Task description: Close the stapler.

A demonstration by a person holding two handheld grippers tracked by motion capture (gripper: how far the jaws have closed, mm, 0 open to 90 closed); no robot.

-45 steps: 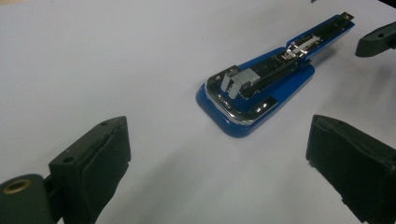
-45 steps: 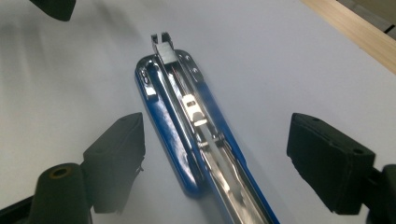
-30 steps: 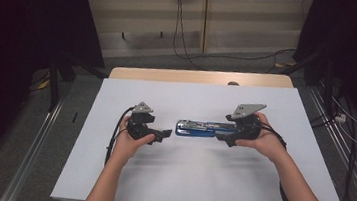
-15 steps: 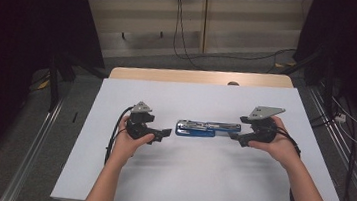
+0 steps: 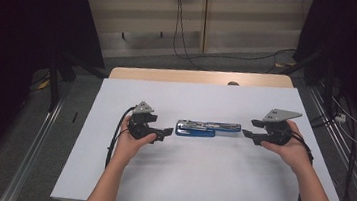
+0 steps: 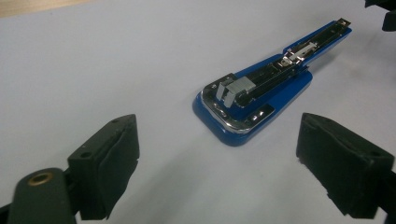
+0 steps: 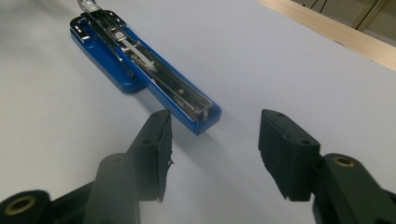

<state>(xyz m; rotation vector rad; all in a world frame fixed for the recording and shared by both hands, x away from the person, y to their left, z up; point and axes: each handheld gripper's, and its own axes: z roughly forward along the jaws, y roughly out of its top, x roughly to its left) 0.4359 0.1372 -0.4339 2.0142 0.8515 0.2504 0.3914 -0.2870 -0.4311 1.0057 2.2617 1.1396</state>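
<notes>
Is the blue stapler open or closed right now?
Open. The blue stapler lies swung out flat on the white table, its metal staple channel exposed on top.

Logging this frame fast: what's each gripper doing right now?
Left gripper: open, empty, just short of the stapler.
Right gripper: open, empty, jaws just been closing, nothing between them.

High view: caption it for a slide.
Opened blue stapler lies flat on white table between two open hand-held grippers, left and right.
</notes>
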